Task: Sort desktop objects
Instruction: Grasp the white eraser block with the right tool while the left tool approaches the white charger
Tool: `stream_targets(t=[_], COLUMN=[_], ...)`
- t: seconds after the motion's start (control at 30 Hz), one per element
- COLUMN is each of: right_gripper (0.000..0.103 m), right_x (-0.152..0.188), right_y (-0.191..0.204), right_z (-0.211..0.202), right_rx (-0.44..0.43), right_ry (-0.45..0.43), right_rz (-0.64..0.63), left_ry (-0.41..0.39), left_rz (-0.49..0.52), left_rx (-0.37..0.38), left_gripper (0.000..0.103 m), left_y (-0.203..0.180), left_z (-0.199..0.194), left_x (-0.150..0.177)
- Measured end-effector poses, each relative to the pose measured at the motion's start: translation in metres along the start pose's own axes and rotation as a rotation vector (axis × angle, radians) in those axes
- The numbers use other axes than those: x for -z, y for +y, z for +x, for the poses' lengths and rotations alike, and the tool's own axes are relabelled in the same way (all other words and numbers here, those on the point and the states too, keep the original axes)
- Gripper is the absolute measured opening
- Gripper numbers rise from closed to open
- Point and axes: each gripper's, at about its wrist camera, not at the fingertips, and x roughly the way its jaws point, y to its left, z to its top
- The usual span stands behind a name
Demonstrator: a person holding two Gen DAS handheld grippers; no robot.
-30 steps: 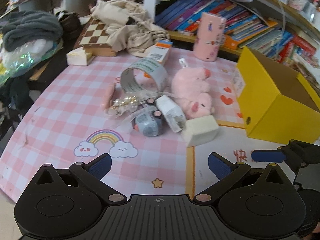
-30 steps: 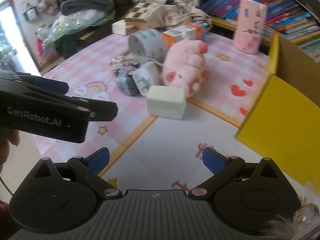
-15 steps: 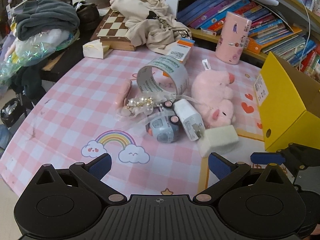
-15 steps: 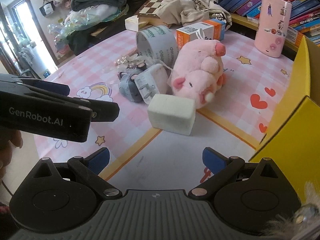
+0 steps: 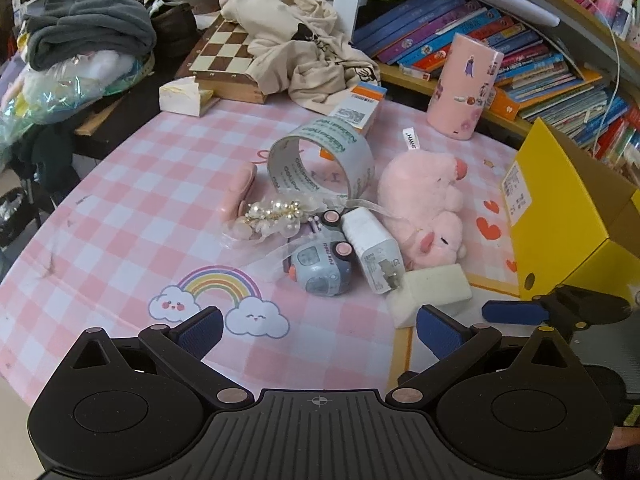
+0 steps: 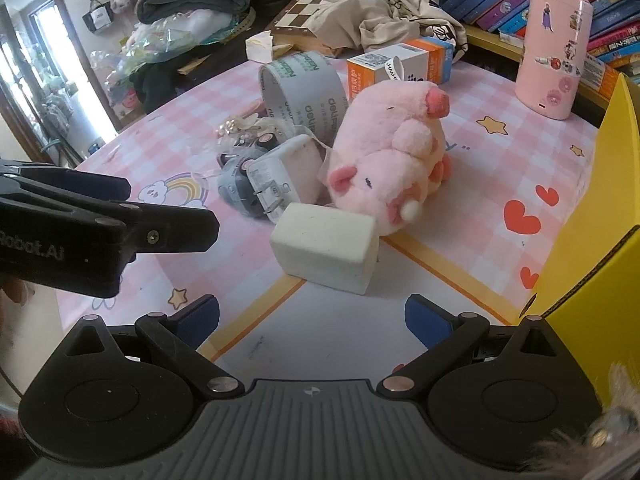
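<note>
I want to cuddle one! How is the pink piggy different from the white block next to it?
The pink piggy is fluffy and rounded; the white block is smooth-sided and boxy. The piggy is bigger and taller than the block. The piggy has a face and ears; the block is plain. Both lie on the checked mat, touching each other.

Background only: chessboard (image 5: 224, 50) at the table's far edge, beige cloth bundle (image 5: 304, 40) draped partly over it. Grey folded clothing (image 5: 88, 32) stacked on crinkly plastic bags (image 5: 60, 88) far left. Slanted row of books (image 5: 500, 52) on the shelf behind. Pink checked tablecloth (image 5: 120, 220) with rainbow print (image 5: 218, 286).
</note>
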Motion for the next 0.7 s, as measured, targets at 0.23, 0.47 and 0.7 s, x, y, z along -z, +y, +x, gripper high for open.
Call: stream_targets(t=[0.23, 0.47, 0.7], right_gripper=[0.097, 0.090, 0.077], right_x=[-0.001, -0.003, -0.008], right_y=[0.001, 0.000, 0.005], right_z=[0.001, 0.007, 0.014], right_rx=[0.012, 0.050, 0.070], right_ry=[-0.022, -0.033, -0.059], right_rz=[0.007, 0.028, -0.002], left_ry=[0.054, 0.014, -0.017], left_rz=[-0.004, 0.003, 0.005], left_rx=[0.005, -0.042, -0.024], left_gripper=[0.103, 0.102, 0.102], left_y=[0.007, 0.017, 0.019], left_z=[0.009, 0.007, 0.000], left_x=[-0.007, -0.009, -0.011])
